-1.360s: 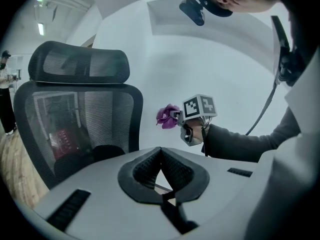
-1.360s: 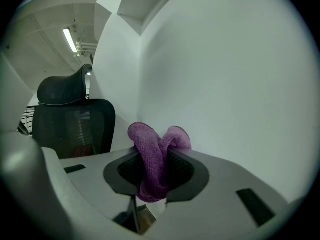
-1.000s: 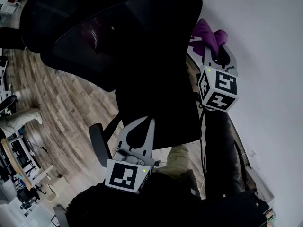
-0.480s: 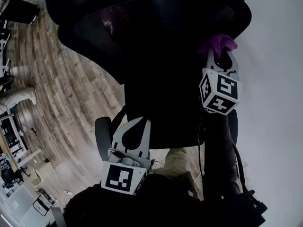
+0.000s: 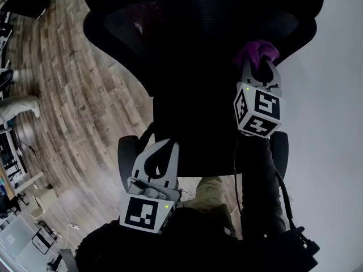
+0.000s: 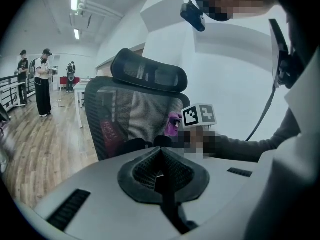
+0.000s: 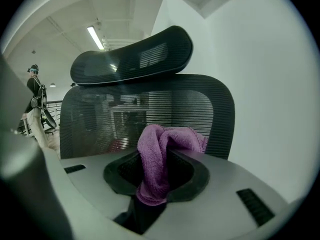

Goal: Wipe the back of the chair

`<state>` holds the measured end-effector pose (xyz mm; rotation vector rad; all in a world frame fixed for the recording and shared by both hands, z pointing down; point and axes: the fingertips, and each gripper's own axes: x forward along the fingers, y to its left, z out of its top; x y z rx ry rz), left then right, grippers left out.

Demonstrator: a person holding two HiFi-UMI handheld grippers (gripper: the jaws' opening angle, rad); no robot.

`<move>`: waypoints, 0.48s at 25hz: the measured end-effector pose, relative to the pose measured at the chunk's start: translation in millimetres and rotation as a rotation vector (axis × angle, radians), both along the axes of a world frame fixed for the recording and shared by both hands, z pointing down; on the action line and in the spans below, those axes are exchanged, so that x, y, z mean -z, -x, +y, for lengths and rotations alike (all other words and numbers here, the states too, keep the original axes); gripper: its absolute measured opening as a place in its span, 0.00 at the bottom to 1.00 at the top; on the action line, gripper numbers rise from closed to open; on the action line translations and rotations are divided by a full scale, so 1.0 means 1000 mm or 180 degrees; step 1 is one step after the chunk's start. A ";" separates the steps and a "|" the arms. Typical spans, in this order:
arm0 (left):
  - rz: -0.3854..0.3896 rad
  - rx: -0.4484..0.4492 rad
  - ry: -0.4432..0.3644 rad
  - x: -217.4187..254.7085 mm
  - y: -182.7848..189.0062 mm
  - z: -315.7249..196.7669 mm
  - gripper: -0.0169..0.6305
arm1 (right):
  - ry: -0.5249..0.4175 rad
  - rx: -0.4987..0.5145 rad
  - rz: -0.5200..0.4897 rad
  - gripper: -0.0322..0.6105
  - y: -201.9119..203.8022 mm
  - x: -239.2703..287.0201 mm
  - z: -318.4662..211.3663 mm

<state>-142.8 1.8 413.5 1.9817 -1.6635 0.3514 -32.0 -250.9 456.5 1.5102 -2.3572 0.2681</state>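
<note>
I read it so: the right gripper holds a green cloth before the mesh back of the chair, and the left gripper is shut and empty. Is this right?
Not quite. The cloth is purple, not green, as the right gripper view shows. The rest stands: the right gripper holds it before the chair back, and the left gripper is shut and empty.

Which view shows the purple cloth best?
Right gripper view: the purple cloth sits large and centred, clamped in the right tongs. The head view shows only a bunched end beyond them; the left gripper view, a small distant patch against the chair.
</note>
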 end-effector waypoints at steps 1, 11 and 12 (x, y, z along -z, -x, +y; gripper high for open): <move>0.0004 0.0024 0.0010 -0.001 0.004 0.003 0.03 | 0.0000 0.0027 -0.0004 0.20 0.007 -0.001 0.002; 0.0051 0.0310 0.0038 -0.001 0.053 0.027 0.03 | 0.0005 0.0312 -0.0017 0.20 0.081 -0.003 0.022; 0.0032 0.0314 0.0010 -0.001 0.058 0.029 0.03 | 0.0005 0.0346 -0.0017 0.20 0.089 -0.003 0.024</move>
